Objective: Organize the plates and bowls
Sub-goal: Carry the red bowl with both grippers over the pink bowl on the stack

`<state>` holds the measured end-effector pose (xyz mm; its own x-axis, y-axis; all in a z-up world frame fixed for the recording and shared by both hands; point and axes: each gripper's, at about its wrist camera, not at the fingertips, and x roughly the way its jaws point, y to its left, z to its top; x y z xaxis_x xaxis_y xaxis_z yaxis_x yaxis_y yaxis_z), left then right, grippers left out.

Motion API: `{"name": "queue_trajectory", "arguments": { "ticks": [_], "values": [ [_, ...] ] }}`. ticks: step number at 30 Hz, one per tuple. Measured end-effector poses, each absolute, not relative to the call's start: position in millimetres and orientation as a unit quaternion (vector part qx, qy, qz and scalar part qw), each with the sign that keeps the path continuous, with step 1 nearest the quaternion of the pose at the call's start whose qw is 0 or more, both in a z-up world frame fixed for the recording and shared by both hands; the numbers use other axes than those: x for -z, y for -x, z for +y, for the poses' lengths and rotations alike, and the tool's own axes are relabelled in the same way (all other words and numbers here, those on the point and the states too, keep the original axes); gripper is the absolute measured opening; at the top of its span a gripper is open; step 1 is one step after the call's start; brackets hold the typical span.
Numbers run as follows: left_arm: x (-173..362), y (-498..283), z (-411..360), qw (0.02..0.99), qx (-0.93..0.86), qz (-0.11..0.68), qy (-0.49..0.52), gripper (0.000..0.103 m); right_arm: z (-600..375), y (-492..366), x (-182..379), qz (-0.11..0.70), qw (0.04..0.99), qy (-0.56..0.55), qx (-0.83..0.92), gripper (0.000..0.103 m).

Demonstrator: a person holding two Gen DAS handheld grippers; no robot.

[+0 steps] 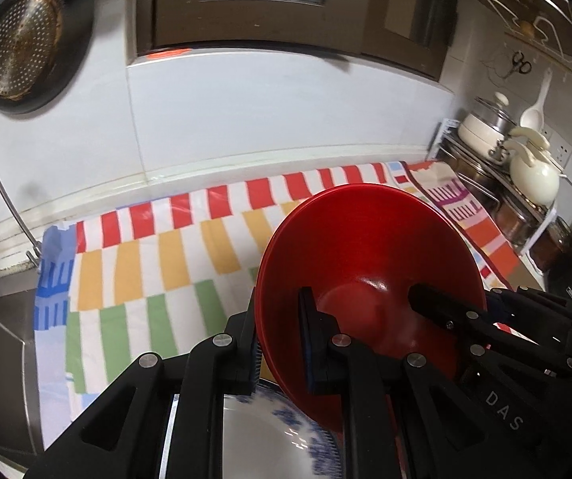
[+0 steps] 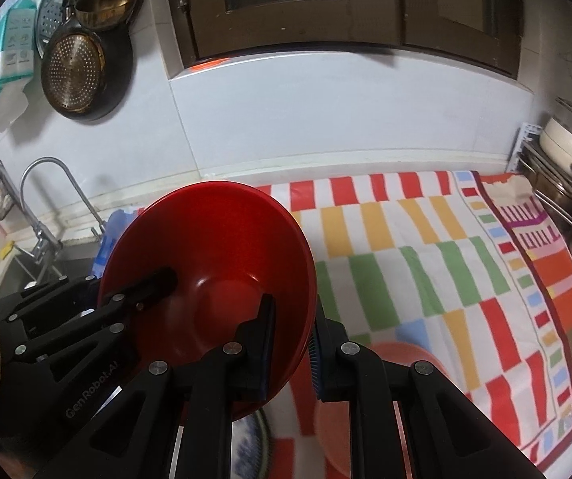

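A glossy red bowl (image 1: 366, 247), its rim looking doubled as if two are nested, hangs tilted above the striped cloth. My left gripper (image 1: 282, 319) is shut on its left rim, one finger inside and one outside. My right gripper (image 2: 292, 327) is shut on the opposite rim of the same red bowl (image 2: 214, 239). Each view also shows the other gripper clamped across the bowl: the right gripper (image 1: 465, 299) and the left gripper (image 2: 118, 283). Beneath lies a white plate with blue pattern (image 1: 270, 439). An orange dish (image 2: 366, 399) sits low in the right wrist view.
A colourful striped cloth (image 1: 146, 263) covers the counter. A sink with a faucet (image 2: 46, 199) lies to the left. A metal rack with pots and a cream kettle (image 1: 533, 175) stands on the right. Pans and a strainer (image 2: 74, 76) hang on the tiled wall.
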<state>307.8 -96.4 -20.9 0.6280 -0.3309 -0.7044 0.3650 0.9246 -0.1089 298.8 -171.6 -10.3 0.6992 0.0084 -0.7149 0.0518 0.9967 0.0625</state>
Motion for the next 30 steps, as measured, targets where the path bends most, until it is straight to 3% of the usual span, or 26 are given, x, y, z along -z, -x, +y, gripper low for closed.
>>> {"name": "queue_trajectory", "arguments": {
  "ticks": [30],
  "values": [
    [77, -275, -197, 0.863, 0.205, 0.457, -0.067, 0.017, -276, -243, 60, 0.451, 0.889, -0.069, 0.034, 0.017]
  ]
}}
